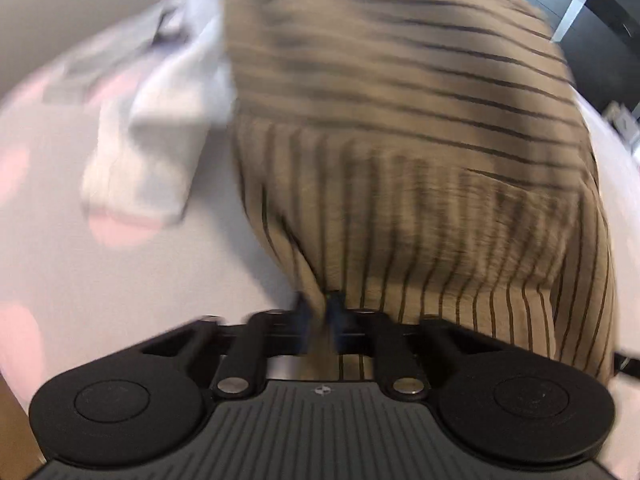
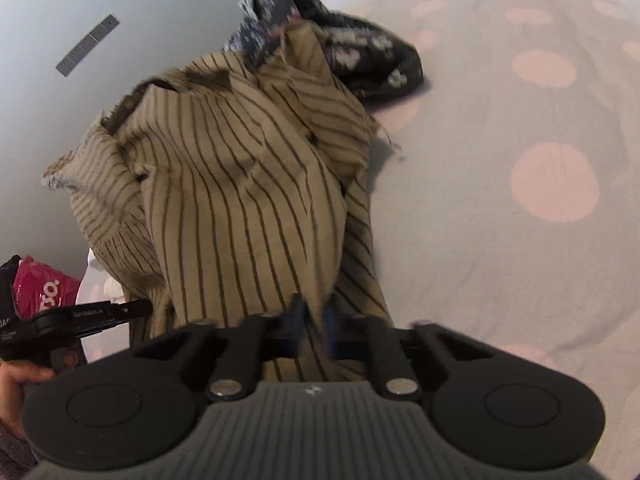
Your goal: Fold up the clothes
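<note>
Above the dotted bedsheet [image 2: 500,208]: striped tan garment [image 2: 224,184], lifted and hanging bunched, presumably to shake it open before laying flat for folding; left gripper [image 1: 320,312], jaws pinched narrow on one edge of the cloth; right gripper [image 2: 314,320], jaws likewise clamped on a fold of it; dark floral garment [image 2: 360,52] lying behind on the bed, apparently awaiting its turn; pale garment [image 1: 160,128] beside, blurred.
</note>
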Demonstrator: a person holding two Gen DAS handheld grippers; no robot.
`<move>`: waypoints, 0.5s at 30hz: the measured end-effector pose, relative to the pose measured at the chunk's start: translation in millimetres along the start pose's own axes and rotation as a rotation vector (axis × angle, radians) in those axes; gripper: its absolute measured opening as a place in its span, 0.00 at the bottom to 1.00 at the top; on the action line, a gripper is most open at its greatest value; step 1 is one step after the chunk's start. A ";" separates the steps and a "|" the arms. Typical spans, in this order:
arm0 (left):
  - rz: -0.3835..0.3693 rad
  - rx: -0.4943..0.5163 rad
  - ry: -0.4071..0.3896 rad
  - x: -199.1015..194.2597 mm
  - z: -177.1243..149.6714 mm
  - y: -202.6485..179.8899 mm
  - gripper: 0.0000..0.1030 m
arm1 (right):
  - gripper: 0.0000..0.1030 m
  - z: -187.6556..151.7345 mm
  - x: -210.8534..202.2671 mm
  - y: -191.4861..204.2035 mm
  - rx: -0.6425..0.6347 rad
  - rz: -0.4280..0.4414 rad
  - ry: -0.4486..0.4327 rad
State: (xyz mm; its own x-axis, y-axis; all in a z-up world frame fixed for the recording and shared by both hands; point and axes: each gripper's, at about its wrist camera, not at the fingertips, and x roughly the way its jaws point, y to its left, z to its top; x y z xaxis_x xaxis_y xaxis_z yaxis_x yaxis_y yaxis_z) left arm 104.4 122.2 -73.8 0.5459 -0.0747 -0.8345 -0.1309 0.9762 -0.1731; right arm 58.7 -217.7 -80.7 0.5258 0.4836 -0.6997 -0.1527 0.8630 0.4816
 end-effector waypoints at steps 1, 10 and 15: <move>0.006 0.027 -0.032 -7.3 0.0 -5.0 0.00 | 0.02 1.7 -7.6 5.0 -0.021 -0.018 -0.034; -0.158 0.191 -0.342 -120.2 1.6 -57.6 0.00 | 0.01 12.0 -137.0 10.9 0.036 -0.164 -0.388; -0.302 0.334 -0.437 -180.0 -8.5 -103.9 0.00 | 0.01 -0.9 -223.5 10.7 0.051 -0.314 -0.586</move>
State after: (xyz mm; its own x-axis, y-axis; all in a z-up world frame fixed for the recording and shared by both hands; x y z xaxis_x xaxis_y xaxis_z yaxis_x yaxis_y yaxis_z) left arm 12.8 32.5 89.9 0.8155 -0.3360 -0.4712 0.3094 0.9412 -0.1358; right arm -61.3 -316.4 80.4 0.9087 0.0386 -0.4156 0.1141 0.9348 0.3363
